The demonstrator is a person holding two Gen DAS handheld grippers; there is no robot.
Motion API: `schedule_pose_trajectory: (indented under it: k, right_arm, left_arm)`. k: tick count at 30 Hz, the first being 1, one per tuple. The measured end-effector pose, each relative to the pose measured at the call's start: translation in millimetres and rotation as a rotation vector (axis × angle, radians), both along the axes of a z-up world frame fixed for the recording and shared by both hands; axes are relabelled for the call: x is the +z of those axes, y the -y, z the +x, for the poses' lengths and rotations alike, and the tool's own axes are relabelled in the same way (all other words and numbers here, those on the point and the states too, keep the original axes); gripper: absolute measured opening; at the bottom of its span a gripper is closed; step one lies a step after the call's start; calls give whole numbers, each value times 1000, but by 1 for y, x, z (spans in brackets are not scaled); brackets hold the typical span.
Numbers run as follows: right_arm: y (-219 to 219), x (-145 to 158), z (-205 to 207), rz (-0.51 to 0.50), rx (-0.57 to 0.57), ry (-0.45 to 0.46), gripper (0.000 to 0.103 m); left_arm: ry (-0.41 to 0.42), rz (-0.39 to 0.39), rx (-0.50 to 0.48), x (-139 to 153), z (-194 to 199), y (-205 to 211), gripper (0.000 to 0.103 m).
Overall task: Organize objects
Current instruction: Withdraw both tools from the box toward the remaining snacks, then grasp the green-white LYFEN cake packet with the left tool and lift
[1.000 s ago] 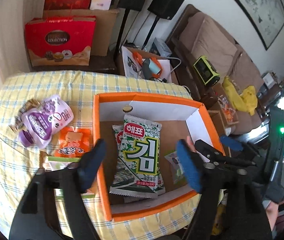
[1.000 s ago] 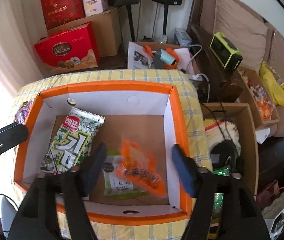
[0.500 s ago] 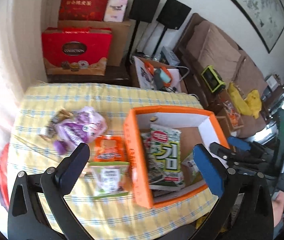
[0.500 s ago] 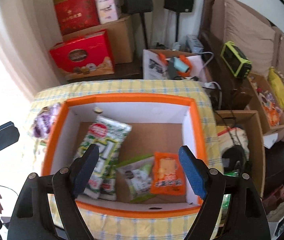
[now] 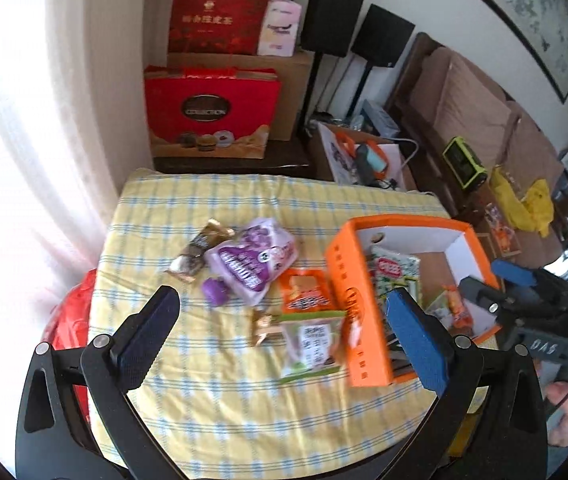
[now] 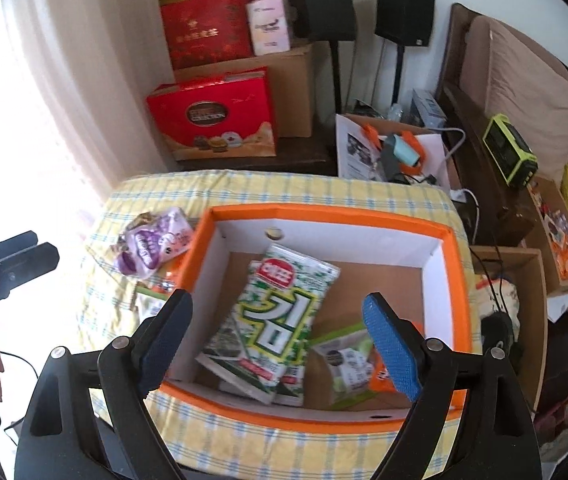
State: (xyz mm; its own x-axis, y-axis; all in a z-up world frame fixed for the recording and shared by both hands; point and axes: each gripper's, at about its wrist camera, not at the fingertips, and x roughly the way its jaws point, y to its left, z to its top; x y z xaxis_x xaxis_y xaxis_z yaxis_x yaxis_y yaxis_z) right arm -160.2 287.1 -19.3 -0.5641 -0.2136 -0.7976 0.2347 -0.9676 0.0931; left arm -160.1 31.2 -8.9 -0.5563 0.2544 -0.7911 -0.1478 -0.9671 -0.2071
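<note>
Left wrist view: the left gripper hangs above the yellow checked tablecloth with its jaws spread wide and nothing between them. Under it lie loose snacks: a purple pouch, a small brown-and-gold wrapper touching the pouch's left side, an orange packet and a green-edged packet. Both of those packets lie against the outer left wall of the orange box, which stands at the right of the table. Inside the box, a green-and-white seaweed pack shows above the blue pad of the right-hand finger, which hides part of the interior. The right gripper reaches in over the box's far right side. Behind the table stand a red gift box, a cardboard carton and two black speakers.

Right wrist view: the right gripper is held over the orange box, jaws wide apart and empty. The seaweed pack lies slantwise on the box floor, with a green-edged packet just to its right and an orange packet beside that, partly covered by the blue pad. The purple pouch lies on the cloth outside the box's left wall. The left gripper shows at the left edge; its fingers look close together from this angle, though the other view shows them apart. A brown sofa and a lime-green device sit to the right.
</note>
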Motion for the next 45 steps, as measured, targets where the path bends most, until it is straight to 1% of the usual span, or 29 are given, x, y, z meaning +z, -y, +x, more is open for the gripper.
schedule_pose_trajectory:
  k: [4, 8, 9, 16, 17, 19, 22, 28, 32, 34, 38, 40, 42, 44, 45]
  right_arm:
    - [7, 3, 0, -25, 5, -4, 88]
    - [15, 7, 2, -40, 21, -8, 88]
    - [17, 8, 3, -41, 26, -11, 88]
    - [29, 13, 8, -55, 47, -20, 88]
    - [30, 13, 8, -56, 49, -19, 88]
    - [31, 13, 8, -60, 49, -16, 88]
    - [34, 13, 9, -62, 53, -19, 88]
    - [39, 10, 10, -71, 56, -22, 88]
    - [41, 5, 11, -73, 63, -12, 88]
    - [41, 3, 11, -73, 63, -9, 88]
    - [40, 1, 11, -75, 64, -6, 88]
    - [40, 1, 11, -74, 65, -4, 88]
    - [38, -1, 10, -73, 65, -2, 88]
    - [38, -3, 10, -73, 65, 2, 88]
    - [38, -4, 10, -73, 65, 5, 88]
  left_arm:
    - [19, -27, 5, -16, 8, 8, 103]
    - [57, -32, 6, -40, 14, 10, 103]
    - [63, -30, 3, -45, 16, 9, 101]
    - [89, -48, -34, -70, 24, -7, 99]
    - [94, -55, -38, -74, 25, -10, 98]
    - [104, -70, -42, -81, 25, -14, 93]
    - [112, -81, -38, -89, 26, -20, 92]
    - [98, -107, -22, -97, 23, -32, 92]
    - [104, -91, -31, -104, 19, -40, 91]
    - [115, -69, -40, -108, 16, -42, 86]
    - [144, -32, -47, -119, 10, -44, 78]
    - [157, -16, -51, -125, 8, -43, 72]
    - [161, -2, -50, -128, 7, -41, 72]
    - [157, 18, -54, -130, 7, -39, 65]
    - [160, 29, -64, -131, 6, -39, 54]
